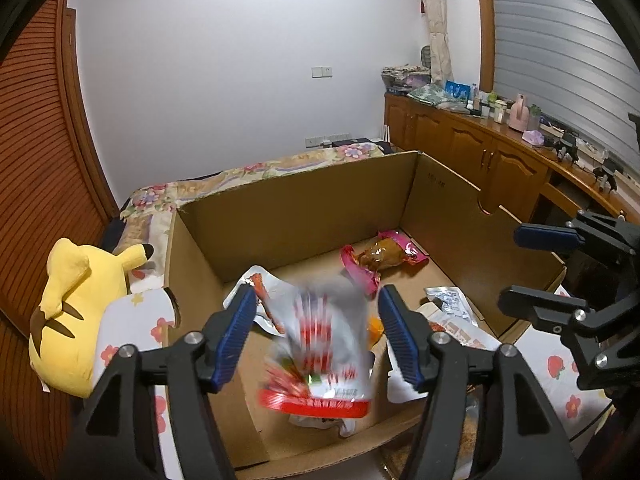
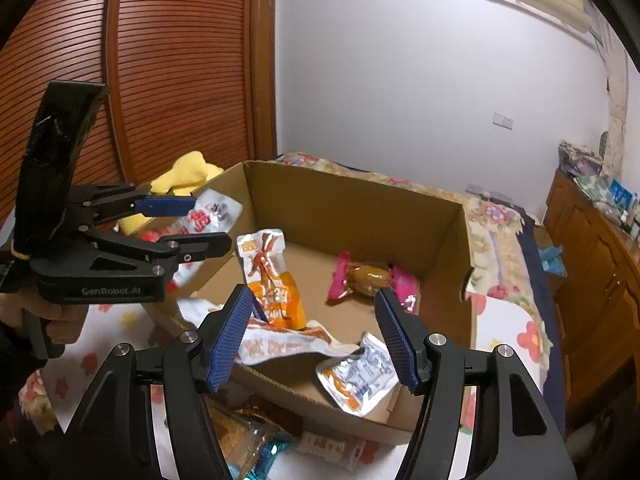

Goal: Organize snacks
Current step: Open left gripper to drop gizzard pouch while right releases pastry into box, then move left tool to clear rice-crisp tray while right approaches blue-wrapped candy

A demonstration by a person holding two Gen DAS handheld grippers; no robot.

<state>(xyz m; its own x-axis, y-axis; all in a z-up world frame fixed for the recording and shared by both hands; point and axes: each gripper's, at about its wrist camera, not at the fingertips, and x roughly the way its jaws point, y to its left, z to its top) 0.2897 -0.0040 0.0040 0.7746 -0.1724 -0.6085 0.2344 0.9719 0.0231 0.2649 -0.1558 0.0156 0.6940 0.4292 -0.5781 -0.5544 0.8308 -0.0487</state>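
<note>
the cardboard box (image 1: 304,216) is matt brown corrugated paper, its cut rims rough. the snack packets inside are glossy foil and plastic film: a silver and red pouch (image 1: 320,344), blurred; a clear pink-ended wrapper (image 2: 370,278) with a shiny brown piece inside; an orange and silver pouch (image 2: 268,280), crinkled and reflective. the left gripper (image 1: 318,336) and right gripper (image 2: 312,334) are matt black plastic with ribbed blue pads (image 2: 228,340) and bright metal pins. the plush toy (image 1: 72,312) is soft yellow fabric. the bedsheet (image 1: 132,328) is matt printed cloth. the louvred doors (image 2: 172,80) and cabinets (image 1: 472,148) are varnished wood with a mild sheen.
</note>
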